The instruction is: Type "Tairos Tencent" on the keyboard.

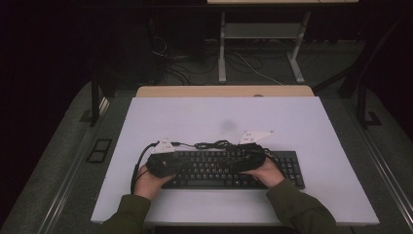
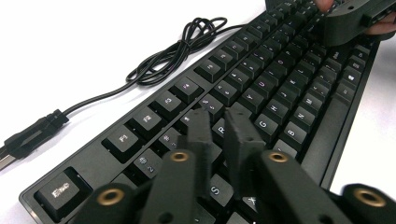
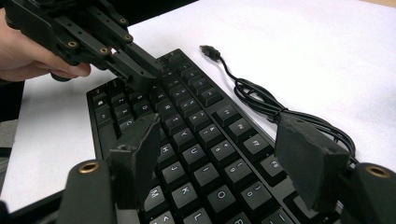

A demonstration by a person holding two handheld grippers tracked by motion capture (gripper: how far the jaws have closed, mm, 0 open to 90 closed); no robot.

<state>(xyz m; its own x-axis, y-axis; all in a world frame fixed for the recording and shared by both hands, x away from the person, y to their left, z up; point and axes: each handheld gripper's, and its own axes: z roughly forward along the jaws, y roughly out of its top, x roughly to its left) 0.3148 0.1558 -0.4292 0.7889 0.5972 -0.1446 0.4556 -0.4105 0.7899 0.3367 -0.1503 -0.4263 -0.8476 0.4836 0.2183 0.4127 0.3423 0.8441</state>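
Black keyboard (image 1: 229, 168) half hidden beneath both grippers.

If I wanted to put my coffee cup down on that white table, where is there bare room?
The wide strip of white tabletop beyond the black computer keyboard is free, up to the wooden far edge. The left and right margins and the near strip before the sleeves are bare too. It is crowded over the keys, where both claws hover, and by the coiled black cable.
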